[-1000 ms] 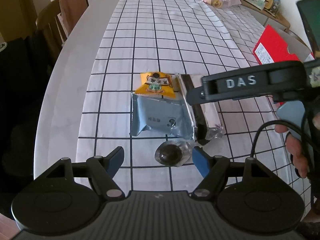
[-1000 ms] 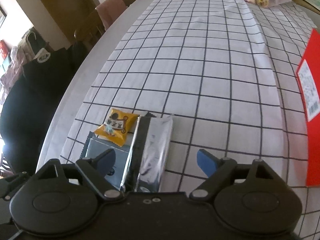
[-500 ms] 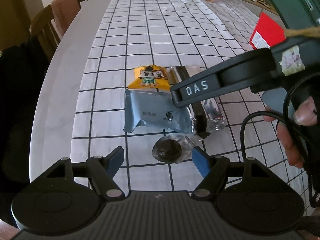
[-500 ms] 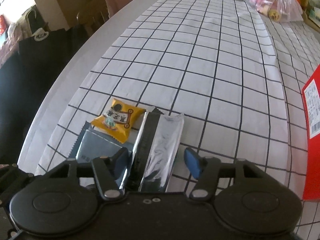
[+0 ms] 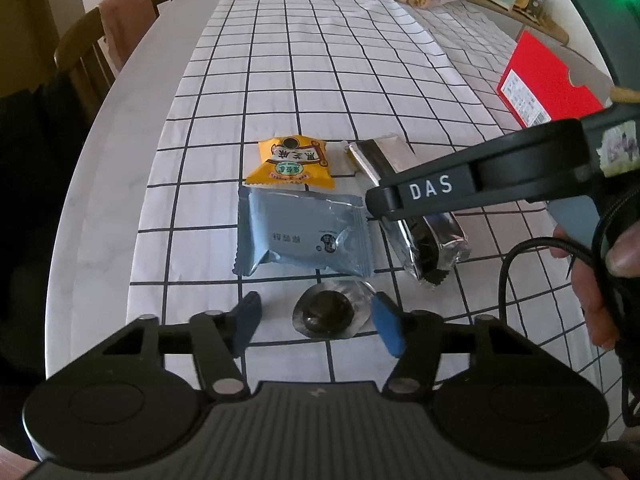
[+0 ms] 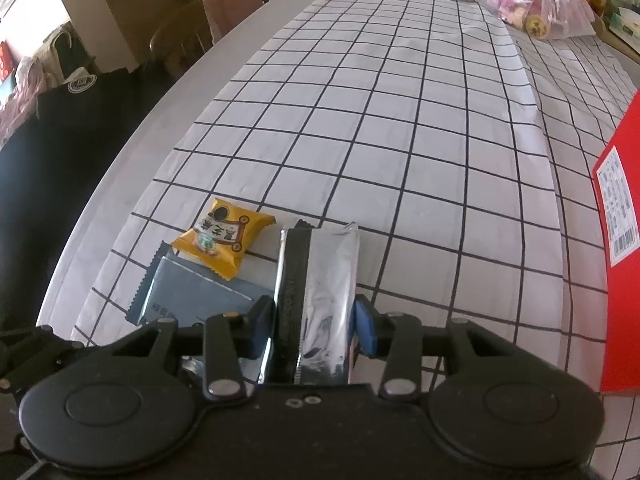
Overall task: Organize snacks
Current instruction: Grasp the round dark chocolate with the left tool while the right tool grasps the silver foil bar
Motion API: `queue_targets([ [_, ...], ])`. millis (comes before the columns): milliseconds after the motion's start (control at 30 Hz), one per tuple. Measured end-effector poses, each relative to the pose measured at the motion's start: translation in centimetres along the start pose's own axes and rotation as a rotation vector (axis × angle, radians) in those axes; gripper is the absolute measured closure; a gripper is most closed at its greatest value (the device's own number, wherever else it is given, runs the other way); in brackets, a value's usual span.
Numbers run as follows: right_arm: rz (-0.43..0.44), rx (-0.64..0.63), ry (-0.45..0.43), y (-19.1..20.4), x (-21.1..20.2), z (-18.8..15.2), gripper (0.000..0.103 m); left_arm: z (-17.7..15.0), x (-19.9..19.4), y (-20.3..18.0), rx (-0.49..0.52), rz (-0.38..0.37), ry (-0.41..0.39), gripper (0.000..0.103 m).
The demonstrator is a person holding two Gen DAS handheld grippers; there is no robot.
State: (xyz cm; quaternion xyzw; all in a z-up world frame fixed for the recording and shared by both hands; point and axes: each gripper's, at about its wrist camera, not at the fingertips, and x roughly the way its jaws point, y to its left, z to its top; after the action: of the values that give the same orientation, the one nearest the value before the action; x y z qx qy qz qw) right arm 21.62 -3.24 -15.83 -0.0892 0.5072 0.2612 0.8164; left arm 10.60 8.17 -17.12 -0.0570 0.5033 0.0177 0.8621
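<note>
Checked bench [image 5: 304, 92]: right gripper [image 6: 314, 326] fingers, wide a second ago, closing around the silver bar [image 6: 326, 280]; left gripper [image 5: 318, 318] narrowing, unclenched, around the round candy [image 5: 326, 312]; pickups imminent.

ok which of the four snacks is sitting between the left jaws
The small round dark sweet in clear wrap, apart from the yellow, blue and silver packets. The left gripper jaws are closing around it.

Both wrist views look steeply down, sharing snacks [image 5: 304, 236].
</note>
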Motion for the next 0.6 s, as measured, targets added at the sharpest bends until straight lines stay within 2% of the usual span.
queue_targets([
  [33,0.002,0.002,-0.001,0.0,-0.1,-0.1,0.061,0.0,-0.1,-0.1,-0.003,0.002,0.001,0.054],
  [100,0.005,0.006,0.000,-0.1,-0.1,-0.2,0.061,0.0,-0.1,-0.2,-0.006,0.008,0.005,0.071],
  [333,0.010,0.029,-0.009,-1.2,-1.2,-1.0,0.062,0.2,-0.2,-0.2,-0.031,-0.004,0.014,0.073],
  [600,0.025,0.082,-0.034,-3.9,-4.7,-2.4,0.062,0.5,-0.8,-0.9,-0.040,-0.024,0.019,0.073],
])
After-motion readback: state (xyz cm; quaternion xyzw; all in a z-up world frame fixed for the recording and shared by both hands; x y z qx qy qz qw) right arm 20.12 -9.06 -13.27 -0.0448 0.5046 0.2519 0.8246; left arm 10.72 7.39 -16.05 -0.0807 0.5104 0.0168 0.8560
